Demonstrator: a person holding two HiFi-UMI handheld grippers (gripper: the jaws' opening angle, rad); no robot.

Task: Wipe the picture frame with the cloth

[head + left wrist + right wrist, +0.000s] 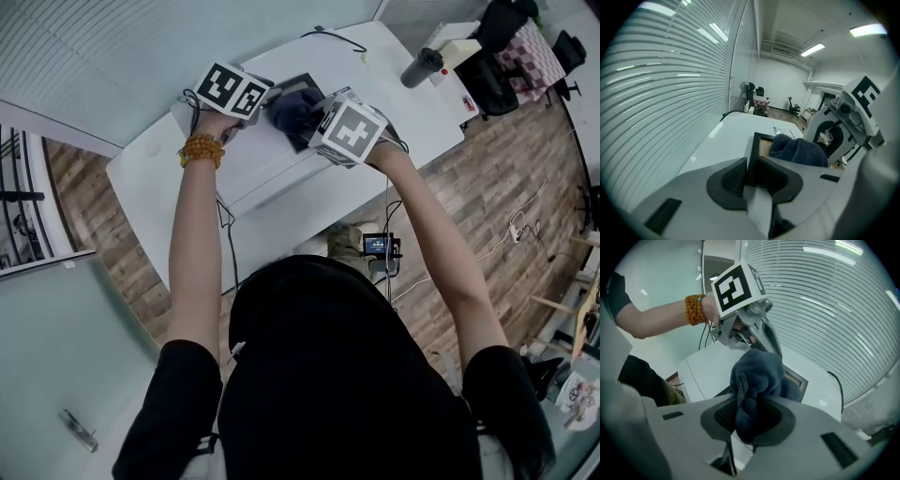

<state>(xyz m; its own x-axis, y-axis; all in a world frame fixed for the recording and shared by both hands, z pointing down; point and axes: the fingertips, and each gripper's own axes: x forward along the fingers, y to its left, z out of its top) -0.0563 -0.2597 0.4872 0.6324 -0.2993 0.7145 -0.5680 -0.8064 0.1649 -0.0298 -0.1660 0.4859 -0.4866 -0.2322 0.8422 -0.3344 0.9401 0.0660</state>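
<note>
The cloth (757, 371), clamped in the right hand-held gripper (747, 417), is rested on the picture frame (753, 143), whose left edge is gripped by the left hand-held gripper (751, 174).

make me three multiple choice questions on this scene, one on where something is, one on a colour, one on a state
1. Where is the cloth relative to the picture frame?
A. under it
B. far from it, on the floor
C. on its face

2. What colour is the cloth?
A. dark blue
B. white
C. yellow

3. What is the left gripper doing?
A. hanging open and empty
B. clamping the frame's edge
C. holding the cloth

Answers:
1 C: the left gripper view shows the cloth bunched on the frame's face.
2 A: it looks dark blue in all three views.
3 B: its jaws are closed on the frame's black edge, while the right gripper pinches the cloth.
</note>
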